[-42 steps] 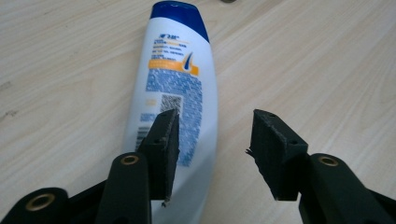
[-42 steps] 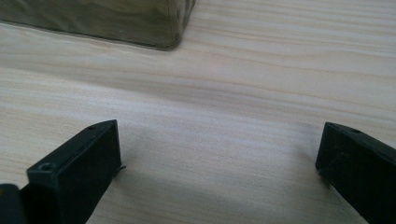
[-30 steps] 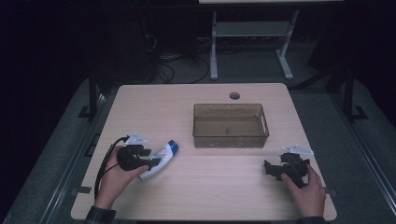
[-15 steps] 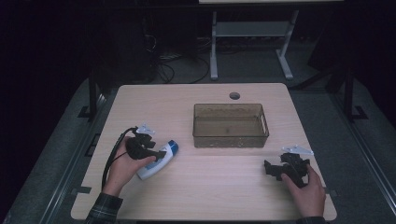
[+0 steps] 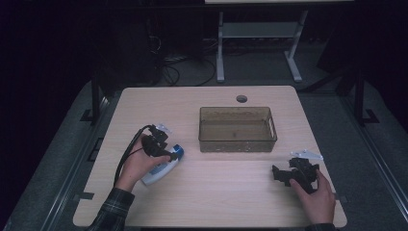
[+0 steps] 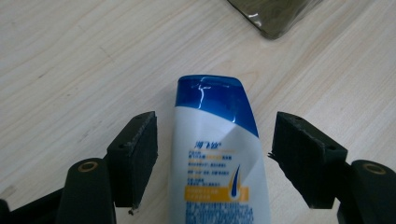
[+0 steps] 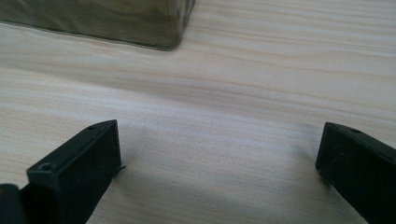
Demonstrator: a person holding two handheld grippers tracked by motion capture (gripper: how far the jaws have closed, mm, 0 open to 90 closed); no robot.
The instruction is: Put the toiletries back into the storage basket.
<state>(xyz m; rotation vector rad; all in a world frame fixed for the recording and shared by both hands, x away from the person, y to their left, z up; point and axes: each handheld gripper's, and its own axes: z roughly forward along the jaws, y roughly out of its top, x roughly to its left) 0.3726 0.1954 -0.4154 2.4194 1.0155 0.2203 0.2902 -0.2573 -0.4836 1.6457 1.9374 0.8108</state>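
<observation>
Clear brown bin (image 5: 237,129) mid-table (image 5: 216,202); metal stand (image 5: 260,33) behind.

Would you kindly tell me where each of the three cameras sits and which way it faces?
High view: above the person's side, looking forward and down on the table; both forearms, left gripper, right gripper.
Left gripper view: on the left gripper, along its open jaws astride the shampoo bottle.
Right gripper view: on the right gripper, along its open jaws over bare tabletop.
All three show the tinted bin.

Blue Chinese brand characters, too small to read, on the white shampoo bottle (image 6: 217,158) between the left gripper (image 6: 215,158) pads.
</observation>
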